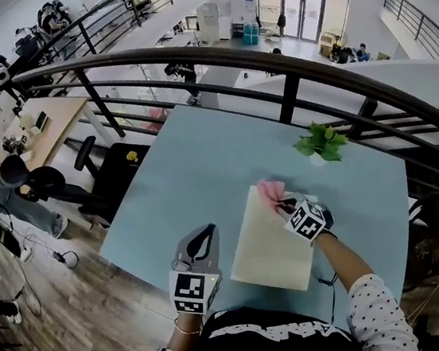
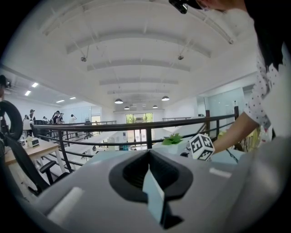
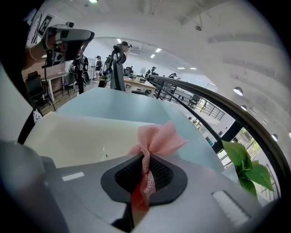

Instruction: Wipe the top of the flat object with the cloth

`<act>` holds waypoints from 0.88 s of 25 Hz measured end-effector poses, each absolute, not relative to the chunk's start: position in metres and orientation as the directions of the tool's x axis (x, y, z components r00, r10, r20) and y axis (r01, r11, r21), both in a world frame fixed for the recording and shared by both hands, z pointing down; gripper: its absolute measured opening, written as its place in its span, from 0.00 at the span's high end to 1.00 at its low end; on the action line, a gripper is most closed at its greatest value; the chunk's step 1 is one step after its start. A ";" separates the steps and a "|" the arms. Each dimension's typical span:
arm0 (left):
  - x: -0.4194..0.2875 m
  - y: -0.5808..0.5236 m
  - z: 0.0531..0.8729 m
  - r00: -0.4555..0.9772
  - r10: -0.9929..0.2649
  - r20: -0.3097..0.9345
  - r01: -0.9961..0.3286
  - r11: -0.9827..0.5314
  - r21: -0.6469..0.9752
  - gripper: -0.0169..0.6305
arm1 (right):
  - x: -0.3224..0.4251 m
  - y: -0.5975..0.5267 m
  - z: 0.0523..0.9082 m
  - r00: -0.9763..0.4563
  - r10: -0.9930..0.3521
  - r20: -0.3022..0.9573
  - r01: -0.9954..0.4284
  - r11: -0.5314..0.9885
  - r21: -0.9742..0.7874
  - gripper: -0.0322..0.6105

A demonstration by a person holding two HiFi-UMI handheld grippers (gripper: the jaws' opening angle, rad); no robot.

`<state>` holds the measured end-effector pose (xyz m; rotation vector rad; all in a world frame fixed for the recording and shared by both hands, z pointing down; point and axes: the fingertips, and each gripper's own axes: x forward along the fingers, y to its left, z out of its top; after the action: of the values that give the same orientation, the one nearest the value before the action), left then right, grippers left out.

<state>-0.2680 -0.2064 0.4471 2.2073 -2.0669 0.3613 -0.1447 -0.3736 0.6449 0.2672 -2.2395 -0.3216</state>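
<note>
Jaws of the right gripper [image 1: 282, 203] pinch cloth [image 1: 270, 190], plant [image 1: 321, 141] beyond.

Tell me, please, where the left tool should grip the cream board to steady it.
Likely its long left edge, from the left and low: the board lies flat on the table, leaving only the rim to pinch, and that edge faces the left tool, clear of the cloth.

I have the flat object [image 1: 268, 240] on the desk [image 1: 201, 157] ahead of me. The cloth [image 1: 270, 191] lies on its twelve o'clock corner, with the right gripper [image 1: 284, 204] just behind. The left gripper [image 1: 205, 235] sits at nine o'clock beside it, and the plant [image 1: 321, 143] is out at one.
</note>
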 end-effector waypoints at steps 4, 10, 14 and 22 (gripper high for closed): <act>-0.266 -0.202 0.444 0.055 -0.971 0.233 -0.993 -0.078 -0.089 0.97 | -0.142 -0.361 0.644 -0.624 -0.297 0.723 -0.040 0.936 0.350 0.94; -0.264 -0.192 0.436 0.050 -0.975 0.216 -0.993 -0.072 -0.095 0.97 | -0.141 -0.342 0.642 -0.620 -0.291 0.729 -0.003 0.930 0.368 0.94; -0.261 -0.187 0.434 0.049 -0.976 0.210 -0.993 -0.071 -0.097 0.97 | -0.138 -0.331 0.643 -0.628 -0.281 0.726 0.005 0.931 0.365 0.94; -0.253 -0.171 0.428 0.043 -0.980 0.196 -0.992 -0.064 -0.104 0.97 | -0.132 -0.306 0.644 -0.637 -0.265 0.724 0.029 0.930 0.366 0.94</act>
<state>-0.2534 -0.1714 0.4282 2.2249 -2.1071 0.3320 -0.1323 -0.3057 0.6442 0.1662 -2.2244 -0.4375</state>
